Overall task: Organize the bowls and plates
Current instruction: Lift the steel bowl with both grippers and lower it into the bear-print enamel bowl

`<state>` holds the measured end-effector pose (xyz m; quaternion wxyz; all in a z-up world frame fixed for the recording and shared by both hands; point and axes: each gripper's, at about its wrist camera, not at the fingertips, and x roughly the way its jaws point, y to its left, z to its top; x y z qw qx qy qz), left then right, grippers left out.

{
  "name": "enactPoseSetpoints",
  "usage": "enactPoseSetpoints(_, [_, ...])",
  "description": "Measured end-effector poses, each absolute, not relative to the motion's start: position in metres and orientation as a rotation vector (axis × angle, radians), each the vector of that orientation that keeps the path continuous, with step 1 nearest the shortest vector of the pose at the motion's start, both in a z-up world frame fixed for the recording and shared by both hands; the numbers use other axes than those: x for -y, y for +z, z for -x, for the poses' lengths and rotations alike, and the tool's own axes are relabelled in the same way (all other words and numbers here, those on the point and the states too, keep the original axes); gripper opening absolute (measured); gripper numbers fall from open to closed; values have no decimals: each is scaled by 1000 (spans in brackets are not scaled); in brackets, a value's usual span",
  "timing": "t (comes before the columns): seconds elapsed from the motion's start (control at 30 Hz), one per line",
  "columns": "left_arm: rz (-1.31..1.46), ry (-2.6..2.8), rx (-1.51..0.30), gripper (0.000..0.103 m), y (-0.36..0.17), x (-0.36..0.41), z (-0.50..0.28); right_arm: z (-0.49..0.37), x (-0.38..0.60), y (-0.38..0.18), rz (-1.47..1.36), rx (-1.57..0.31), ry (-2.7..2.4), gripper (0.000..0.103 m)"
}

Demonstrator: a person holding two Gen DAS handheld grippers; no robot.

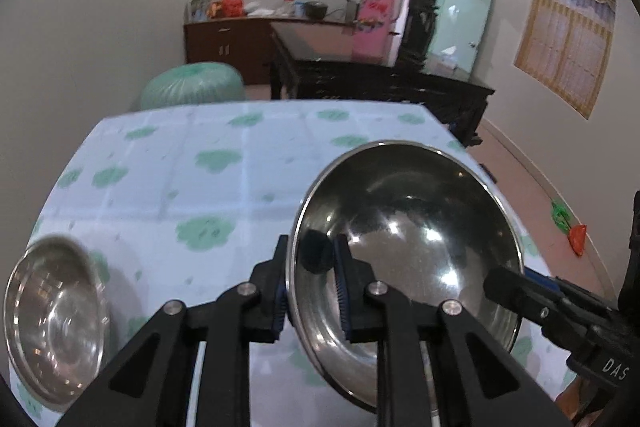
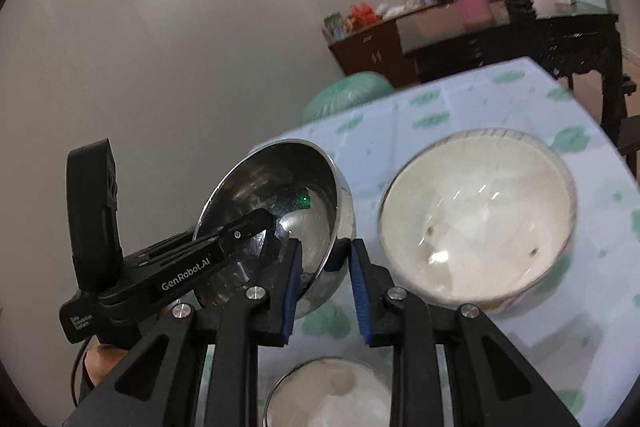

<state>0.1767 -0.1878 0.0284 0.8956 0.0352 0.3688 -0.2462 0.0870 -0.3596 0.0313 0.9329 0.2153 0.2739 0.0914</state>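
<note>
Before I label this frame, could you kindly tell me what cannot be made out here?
- Left wrist view: the shallow steel dish is blurred and cut off by the lens edge.
- Right wrist view: the small steel bowl is half hidden by the right tool.
- Sideboard clutter: too small.

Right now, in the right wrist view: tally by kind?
Bowls: 3 (held bowl, big bowl, small bowl)
Grippers: 2 (left gripper, right gripper, both shut on the held bowl)
Total: 5
</note>
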Motion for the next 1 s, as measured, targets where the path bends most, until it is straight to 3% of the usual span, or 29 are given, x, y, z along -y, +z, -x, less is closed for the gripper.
enactPoseSetpoints(0.17, [-97,-582,-764,18,30,239,-187,-82,402,45,-480,-499,92,27])
enactPoseSetpoints(0.43, [-149,-629,-870,18,-7,297,-209,-92,450,20,-506,-547,-52,27])
enactPoseSetpoints(1.0, [-203,-658,-922,19,-21,312,-208,-96,458,4,-501,-619,-124,27])
